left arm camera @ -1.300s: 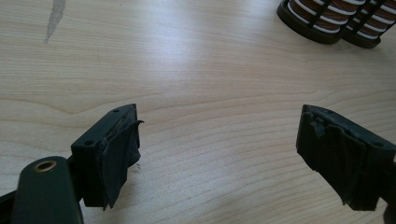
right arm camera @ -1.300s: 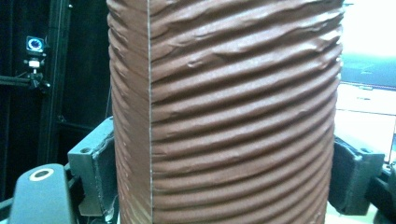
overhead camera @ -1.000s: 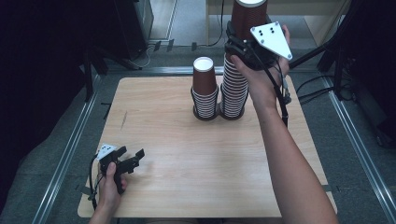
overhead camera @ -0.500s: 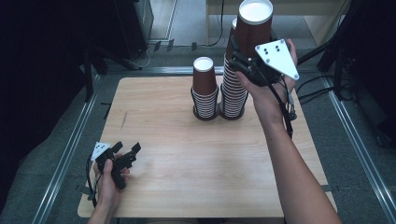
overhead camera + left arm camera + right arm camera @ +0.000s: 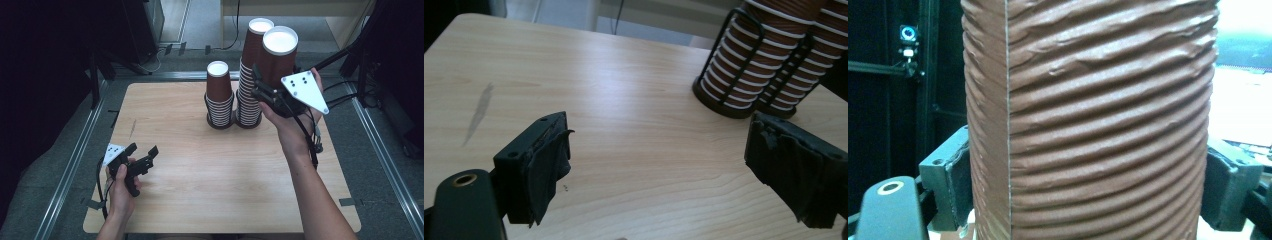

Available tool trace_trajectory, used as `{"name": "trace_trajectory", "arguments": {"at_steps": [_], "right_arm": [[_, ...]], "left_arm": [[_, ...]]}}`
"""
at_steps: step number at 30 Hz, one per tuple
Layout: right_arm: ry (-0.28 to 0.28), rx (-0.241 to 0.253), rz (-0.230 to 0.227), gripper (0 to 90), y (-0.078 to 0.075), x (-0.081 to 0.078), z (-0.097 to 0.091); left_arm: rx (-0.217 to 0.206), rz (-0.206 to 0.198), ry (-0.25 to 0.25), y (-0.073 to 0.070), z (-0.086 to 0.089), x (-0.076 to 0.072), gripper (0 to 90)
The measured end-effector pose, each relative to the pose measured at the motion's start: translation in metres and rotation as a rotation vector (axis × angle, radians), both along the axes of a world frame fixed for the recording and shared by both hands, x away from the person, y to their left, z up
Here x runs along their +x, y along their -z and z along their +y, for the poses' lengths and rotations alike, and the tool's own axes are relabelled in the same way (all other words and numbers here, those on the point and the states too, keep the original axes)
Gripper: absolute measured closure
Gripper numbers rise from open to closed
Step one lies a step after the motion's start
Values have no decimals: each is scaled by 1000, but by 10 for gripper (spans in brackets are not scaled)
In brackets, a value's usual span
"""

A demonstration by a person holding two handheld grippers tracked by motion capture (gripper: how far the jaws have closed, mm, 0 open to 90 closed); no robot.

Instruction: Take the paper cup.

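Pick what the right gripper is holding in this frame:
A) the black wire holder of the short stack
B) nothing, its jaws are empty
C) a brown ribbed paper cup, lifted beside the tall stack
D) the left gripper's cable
C: the right gripper has its jaws clamped on a brown ribbed cup, held beside the tall stack.

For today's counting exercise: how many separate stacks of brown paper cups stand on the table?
2. A short stack stands left, a tall stack right beside it. The right claw grips one more cup, lifted off.
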State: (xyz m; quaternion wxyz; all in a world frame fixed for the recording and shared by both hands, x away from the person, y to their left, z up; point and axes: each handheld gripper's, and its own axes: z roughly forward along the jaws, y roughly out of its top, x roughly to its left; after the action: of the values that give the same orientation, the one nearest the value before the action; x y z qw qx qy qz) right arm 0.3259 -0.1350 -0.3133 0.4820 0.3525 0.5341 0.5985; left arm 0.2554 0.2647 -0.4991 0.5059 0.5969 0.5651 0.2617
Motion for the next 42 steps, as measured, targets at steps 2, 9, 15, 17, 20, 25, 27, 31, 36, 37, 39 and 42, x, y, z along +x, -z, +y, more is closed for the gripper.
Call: {"name": "trace_trajectory", "arguments": {"at_steps": [2, 9, 15, 17, 20, 25, 27, 31, 36, 37, 39, 42], "right_arm": [[-5, 3, 9, 144, 5, -4, -2], [-7, -5, 28, 143, 24, -13, -8], [-27, -3, 60, 142, 49, -20, -9], [-29, -12, 70, 141, 59, -23, -9], [-47, -19, 83, 140, 71, -26, -9], [-67, -46, 105, 139, 90, -32, -6], [-63, -69, 103, 139, 97, -33, -4], [-50, -105, 108, 139, 111, -34, -2], [-25, -214, 99, 139, 126, -33, 8], [-23, -243, 91, 138, 129, -33, 12], [-25, -296, 83, 137, 135, -33, 18], [-30, -338, 95, 135, 144, -32, 26]], "left_arm": [[-3, -5, 14, -4, -8, 6, 105], [-20, -49, 57, -23, -35, 24, 100], [7, -85, 89, -33, -54, 35, 97], [9, -90, 96, -35, -57, 37, 97], [9, -96, 102, -37, -61, 39, 97], [17, -99, 124, -38, -65, 41, 97], [9, -97, 136, -39, -66, 42, 97], [0, -115, 177, -45, -72, 40, 99], [13, -122, 227, -51, -82, 37, 105], [21, -122, 237, -53, -85, 37, 106], [26, -123, 258, -58, -89, 35, 106], [29, -126, 300, -63, -96, 30, 99]]}}
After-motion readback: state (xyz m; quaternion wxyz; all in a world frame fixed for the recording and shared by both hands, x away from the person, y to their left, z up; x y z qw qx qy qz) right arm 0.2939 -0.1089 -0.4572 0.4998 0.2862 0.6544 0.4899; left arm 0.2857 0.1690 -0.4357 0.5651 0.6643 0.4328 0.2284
